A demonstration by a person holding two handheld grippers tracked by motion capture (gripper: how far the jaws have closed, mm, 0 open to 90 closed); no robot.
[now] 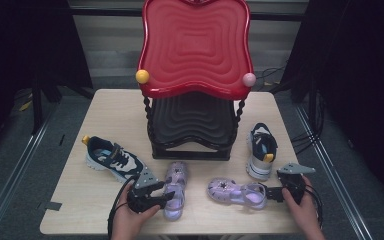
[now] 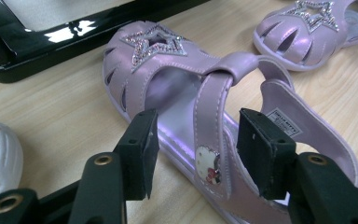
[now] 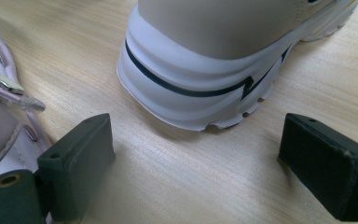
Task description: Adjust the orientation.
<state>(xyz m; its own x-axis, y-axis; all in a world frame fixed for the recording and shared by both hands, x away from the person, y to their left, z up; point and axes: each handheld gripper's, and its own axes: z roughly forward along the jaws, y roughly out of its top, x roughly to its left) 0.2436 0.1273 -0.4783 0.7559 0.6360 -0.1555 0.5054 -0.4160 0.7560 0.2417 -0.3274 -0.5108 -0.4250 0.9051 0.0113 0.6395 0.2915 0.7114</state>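
**Lilac sandals on the worktop: where's the best spot to grab one?**

So the landmark here is the red-and-black shoe rack (image 1: 195,85) standing at the back of the worktop (image 1: 100,115). Just in front of its black base lie two lilac jelly sandals. The left sandal (image 1: 174,190) sits toe toward the rack, and the right sandal (image 1: 236,192) lies crosswise, a bit further out from the rack's front right corner. Two navy-and-white sneakers flank the rack, one (image 1: 114,159) off its front left corner, the other (image 1: 261,150) off its front right.

The left tongs (image 1: 152,196) are released, jaws spread either side of the left sandal's strap (image 2: 213,112) without touching it yet. In the left gripper view that strap arches over the footbed with a little cartoon-cat badge (image 2: 208,164) on it. The right tongs (image 3: 200,163) are also released, jaws wide apart over bare wood, with the right sneaker's chunky white heel (image 3: 200,93) straight ahead and the right sandal's heel end at the edge of that view.

Handling guess: these look light, soft and glossy, so probably bendy and a little slick. Pinching the strap alone would likely let the sandal dangle and swing. The side wall near the heel, or strap plus side wall together, looks like a steadier hold. The star trim (image 2: 156,44) seems like something to avoid squeezing.
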